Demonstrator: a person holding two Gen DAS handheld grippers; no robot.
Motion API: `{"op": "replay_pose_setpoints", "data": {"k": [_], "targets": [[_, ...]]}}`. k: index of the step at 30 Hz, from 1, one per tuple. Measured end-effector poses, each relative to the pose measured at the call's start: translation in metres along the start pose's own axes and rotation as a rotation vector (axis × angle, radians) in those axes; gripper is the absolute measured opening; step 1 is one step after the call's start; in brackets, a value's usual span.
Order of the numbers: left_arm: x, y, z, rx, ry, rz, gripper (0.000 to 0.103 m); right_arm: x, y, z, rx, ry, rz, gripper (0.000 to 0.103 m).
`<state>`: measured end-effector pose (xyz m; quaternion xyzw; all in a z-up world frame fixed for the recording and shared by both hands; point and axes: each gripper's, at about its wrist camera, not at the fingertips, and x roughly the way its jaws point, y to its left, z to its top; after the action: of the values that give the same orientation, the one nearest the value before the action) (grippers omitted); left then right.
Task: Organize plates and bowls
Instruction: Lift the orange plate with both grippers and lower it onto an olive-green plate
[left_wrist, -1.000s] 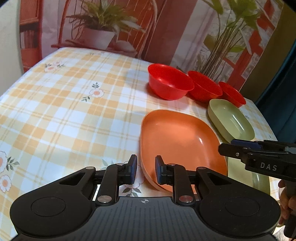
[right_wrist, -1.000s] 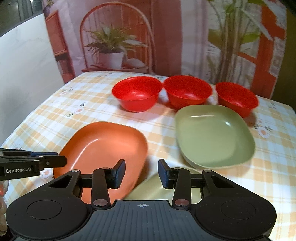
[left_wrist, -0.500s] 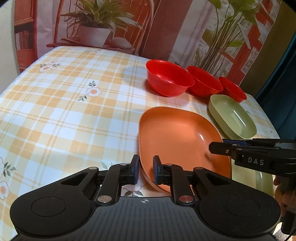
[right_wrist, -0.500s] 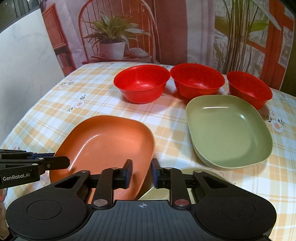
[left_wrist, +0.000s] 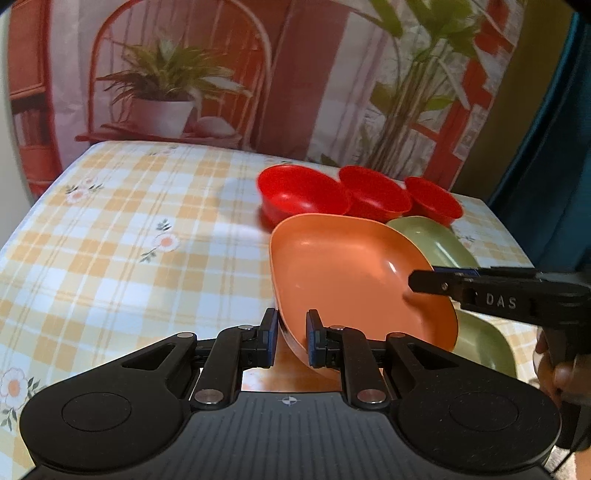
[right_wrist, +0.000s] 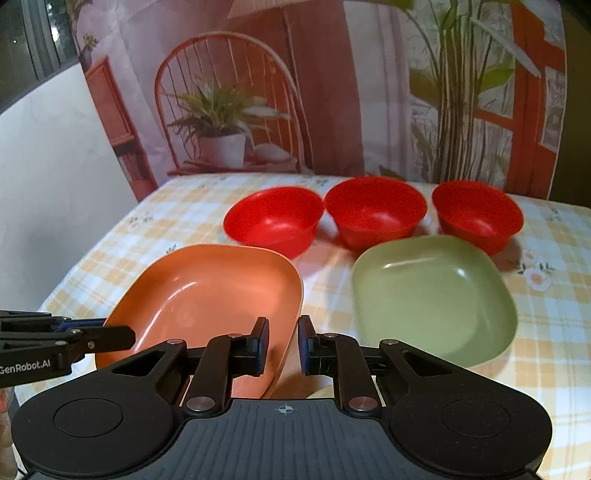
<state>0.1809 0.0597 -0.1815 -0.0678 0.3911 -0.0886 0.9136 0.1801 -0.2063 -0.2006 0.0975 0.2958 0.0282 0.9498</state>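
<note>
Gripping orange plate (left_wrist: 354, 273) rim with left gripper (left_wrist: 291, 338) and right gripper (right_wrist: 281, 345); lifting level, slowly, toward green plate (right_wrist: 432, 291).

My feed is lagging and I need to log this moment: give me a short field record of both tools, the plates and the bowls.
left tool: shut on the near-left rim of the orange plate
right tool: shut on the same plate's near-right rim
orange plate: held by both tools, tilted, lifted off the tablecloth
green plate: flat on the cloth, right of the orange plate
second green plate: under the orange plate's right edge
red bowls: three in a row behind the plates, left, middle, right, all upright and empty
</note>
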Motion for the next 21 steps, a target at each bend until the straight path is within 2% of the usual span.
{"op": "replay_pose_setpoints", "data": {"k": [11, 21], "targets": [[0.018, -0.056, 0.025, 0.080, 0.033, -0.109, 0.018, -0.026, -0.067, 0.038, -0.083, -0.028, -0.006, 0.015], [0.058, -0.105, 0.026, 0.132, 0.141, -0.174, 0.020, -0.022, -0.135, 0.041, -0.044, 0.042, -0.024, 0.015]]}}
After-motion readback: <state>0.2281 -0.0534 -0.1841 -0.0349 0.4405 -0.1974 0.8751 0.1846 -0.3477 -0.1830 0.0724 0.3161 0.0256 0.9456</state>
